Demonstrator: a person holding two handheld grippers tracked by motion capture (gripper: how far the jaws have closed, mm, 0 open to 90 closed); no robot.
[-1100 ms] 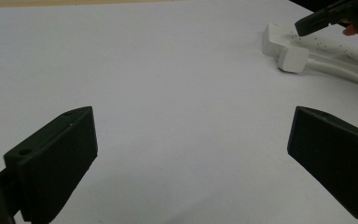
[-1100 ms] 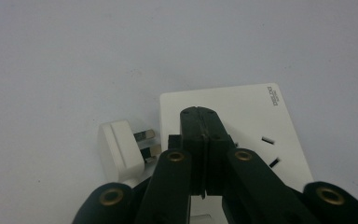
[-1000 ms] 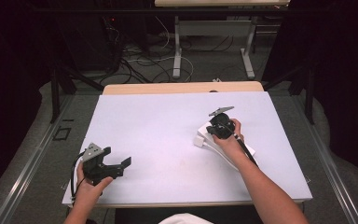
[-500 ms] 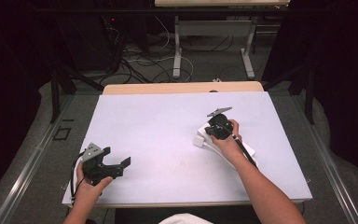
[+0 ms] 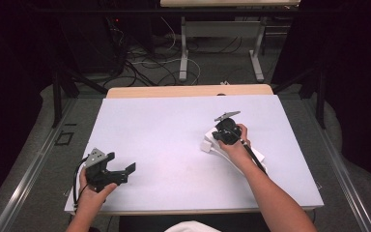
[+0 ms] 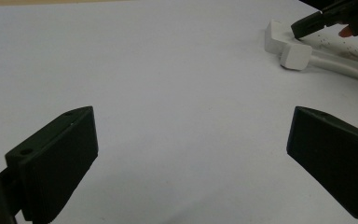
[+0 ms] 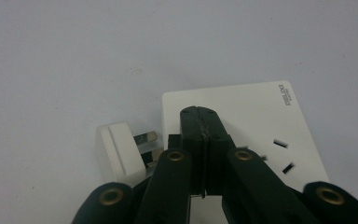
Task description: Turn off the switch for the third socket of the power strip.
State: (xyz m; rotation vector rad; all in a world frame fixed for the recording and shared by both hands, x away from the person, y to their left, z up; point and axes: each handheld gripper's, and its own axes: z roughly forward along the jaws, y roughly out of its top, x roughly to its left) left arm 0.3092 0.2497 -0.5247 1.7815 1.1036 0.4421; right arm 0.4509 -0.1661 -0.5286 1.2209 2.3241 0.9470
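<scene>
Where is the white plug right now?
The white plug lies on the white table, right of the middle in the high view, beside the end of the white power strip and just under the shut right gripper.

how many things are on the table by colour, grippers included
white: 2, the power strip and the plug lying beside its end
black: 2, the left gripper with jaws apart over bare table, and the right gripper shut over the power strip
total: 4
</scene>
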